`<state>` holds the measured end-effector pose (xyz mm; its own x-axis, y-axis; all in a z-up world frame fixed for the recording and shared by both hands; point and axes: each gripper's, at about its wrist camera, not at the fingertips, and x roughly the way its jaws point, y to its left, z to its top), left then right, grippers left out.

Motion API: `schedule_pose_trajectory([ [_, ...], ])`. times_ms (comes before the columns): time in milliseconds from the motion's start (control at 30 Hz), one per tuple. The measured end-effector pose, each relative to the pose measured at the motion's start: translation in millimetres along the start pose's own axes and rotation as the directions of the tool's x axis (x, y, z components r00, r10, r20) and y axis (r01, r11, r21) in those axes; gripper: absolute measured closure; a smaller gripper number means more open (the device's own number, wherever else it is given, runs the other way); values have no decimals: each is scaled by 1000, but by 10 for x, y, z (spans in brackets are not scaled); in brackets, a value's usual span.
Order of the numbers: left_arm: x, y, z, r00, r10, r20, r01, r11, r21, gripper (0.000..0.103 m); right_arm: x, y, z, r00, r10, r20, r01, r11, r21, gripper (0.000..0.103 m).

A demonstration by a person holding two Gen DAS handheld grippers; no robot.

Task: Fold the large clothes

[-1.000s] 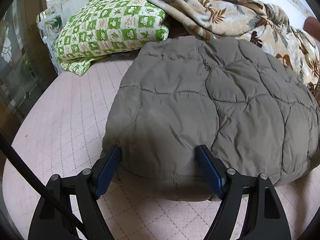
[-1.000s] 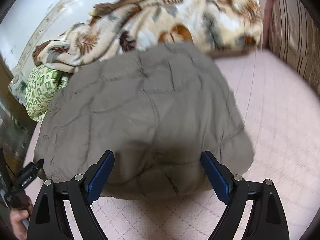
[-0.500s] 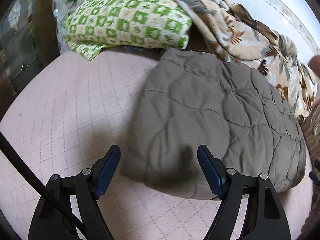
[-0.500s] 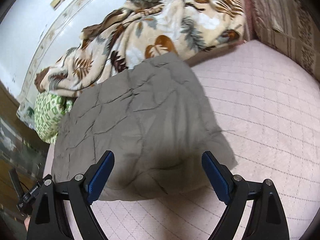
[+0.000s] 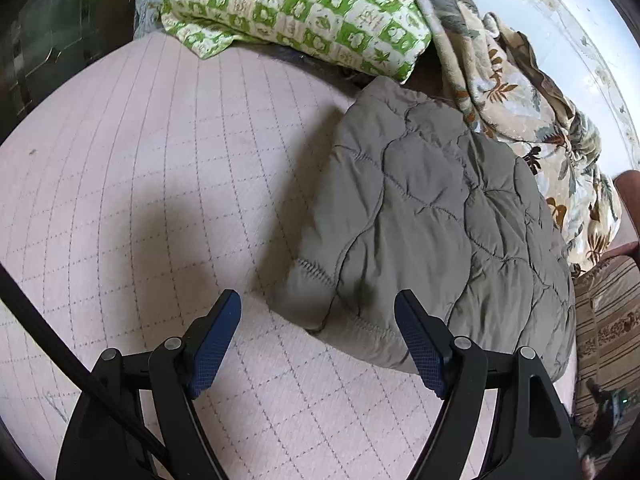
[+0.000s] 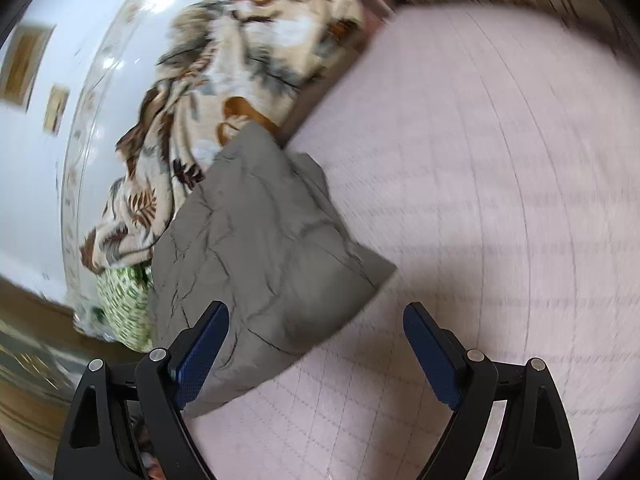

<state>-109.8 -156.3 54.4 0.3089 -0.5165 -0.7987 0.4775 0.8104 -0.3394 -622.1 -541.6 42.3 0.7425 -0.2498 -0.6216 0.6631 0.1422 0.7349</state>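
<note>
We are holding both grippers over a pink quilted bedspread (image 5: 140, 184) where a folded grey-green quilted jacket (image 5: 432, 216) is lying, its work of folding looking done. The jacket is resting flat on the bedspread as a compact, puffy rectangle. At its far end it is touching a leaf-print blanket (image 5: 520, 96), and a green-and-white checked pillow (image 5: 296, 4) is sitting just beyond its far corner. A striped cushion (image 5: 604, 320) is lying beside the jacket's other long edge.

We are keeping the left gripper (image 5: 318, 322) with its blue-padded fingers spread wide and holding nothing; it is hovering at the jacket's near corner, one finger showing over the jacket's near hem, the other over bare bedspread. A black cable (image 5: 60, 360) is crossing the view beside that gripper.

The right gripper (image 6: 316, 332) is likewise standing open and empty, its view blurred. In it the jacket (image 6: 264, 264) is lying mostly behind the finger nearer the pillow (image 6: 124, 304), with the blanket (image 6: 224, 92) heaped past the jacket's far end.
</note>
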Motion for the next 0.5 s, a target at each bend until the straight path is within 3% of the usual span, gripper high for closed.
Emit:
schedule_pose_trajectory([
  [267,103,130,20,999,-14,-46,11,998,-57,25,329,-84,-6,998,29,-49,-25,997,77,11],
  [433,147,183,21,991,-133,-32,128,983,-128,25,487,-147,-27,996,61,-65,-52,990,134,11],
  [500,153,164,26,989,-144,-19,140,980,-138,25,523,-168,-31,995,79,-61,-68,985,156,11],
])
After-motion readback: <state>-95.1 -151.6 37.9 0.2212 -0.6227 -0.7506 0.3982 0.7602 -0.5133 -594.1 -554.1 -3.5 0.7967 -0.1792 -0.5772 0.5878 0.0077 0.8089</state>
